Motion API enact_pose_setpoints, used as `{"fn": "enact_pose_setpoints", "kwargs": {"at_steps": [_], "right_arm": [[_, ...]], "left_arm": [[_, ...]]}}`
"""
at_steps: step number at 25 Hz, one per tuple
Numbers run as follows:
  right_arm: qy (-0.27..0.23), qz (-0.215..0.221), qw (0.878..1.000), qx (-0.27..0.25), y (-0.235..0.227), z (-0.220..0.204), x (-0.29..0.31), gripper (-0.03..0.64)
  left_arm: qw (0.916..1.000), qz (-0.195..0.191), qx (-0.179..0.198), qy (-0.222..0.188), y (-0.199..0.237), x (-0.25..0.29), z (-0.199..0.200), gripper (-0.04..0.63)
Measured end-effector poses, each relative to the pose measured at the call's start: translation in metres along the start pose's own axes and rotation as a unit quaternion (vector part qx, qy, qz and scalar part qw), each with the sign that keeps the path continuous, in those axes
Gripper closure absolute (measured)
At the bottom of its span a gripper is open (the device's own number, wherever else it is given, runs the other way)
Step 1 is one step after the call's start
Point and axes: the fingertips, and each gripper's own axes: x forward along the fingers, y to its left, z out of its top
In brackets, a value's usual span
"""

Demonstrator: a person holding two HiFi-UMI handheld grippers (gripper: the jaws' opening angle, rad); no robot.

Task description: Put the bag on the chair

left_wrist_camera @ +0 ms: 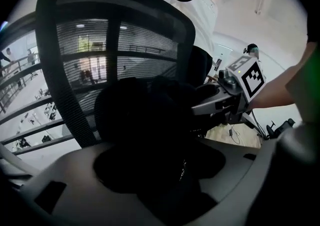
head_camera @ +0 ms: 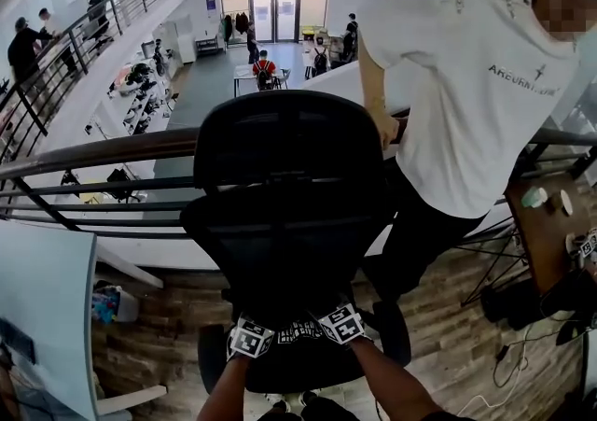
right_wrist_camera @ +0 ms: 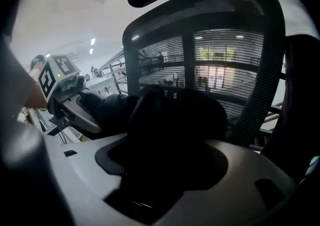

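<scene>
Black mesh office chair [head_camera: 289,167] is standing in front of a railing [head_camera: 93,150], with a person in a white shirt [head_camera: 466,83] standing just behind it, hand on the rail; black bag [left_wrist_camera: 145,120] is sitting on the chair seat, slumping against the backrest; left gripper [right_wrist_camera: 92,112] and right gripper [left_wrist_camera: 202,100] are hovering side by side at the seat's front, both angling down at the bag, fingers spread wide, bag between them but not being squeezed
</scene>
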Motion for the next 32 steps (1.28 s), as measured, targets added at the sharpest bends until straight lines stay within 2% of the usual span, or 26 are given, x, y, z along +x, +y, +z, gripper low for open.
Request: {"fn": "enact_pose_setpoints", "kwargs": {"at_steps": [3,7,9,15,18,23,26,28,32], "right_arm": [[0.001,-0.006,1.000,-0.017,0.000,0.001,-0.012,0.344],[0.003,-0.019,1.000,-0.016,-0.002,0.007,-0.030,0.343],[-0.005,-0.028,0.999,-0.014,-0.002,0.018,-0.038,0.343],[-0.059,-0.059,0.996,-0.036,0.004,0.063,-0.072,0.344],[-0.099,-0.076,0.991,-0.051,0.011,0.093,-0.094,0.360],[-0.159,-0.096,0.980,-0.076,0.029,0.131,-0.138,0.414],[-0.190,-0.106,0.973,-0.083,0.040,0.149,-0.162,0.461],[-0.204,-0.109,0.969,-0.082,0.045,0.158,-0.172,0.509],[-0.230,-0.107,0.963,-0.087,0.058,0.169,-0.190,0.553]], "left_arm": [[0.9999,0.001,0.015,-0.004,-0.005,-0.005,0.000,0.314],[0.9990,0.015,0.041,0.013,-0.005,-0.012,-0.011,0.314],[0.9989,0.023,0.039,0.011,-0.001,-0.024,-0.011,0.314],[0.9971,0.028,0.045,-0.054,-0.005,-0.070,0.041,0.319],[0.9945,0.023,0.054,-0.087,-0.012,-0.086,0.068,0.346],[0.9859,0.028,0.082,-0.143,-0.030,-0.121,0.104,0.366],[0.9787,0.051,0.114,-0.163,-0.035,-0.134,0.111,0.428],[0.9727,0.054,0.132,-0.183,-0.042,-0.140,0.118,0.473],[0.9613,0.043,0.134,-0.237,-0.063,-0.159,0.134,0.543]]}}
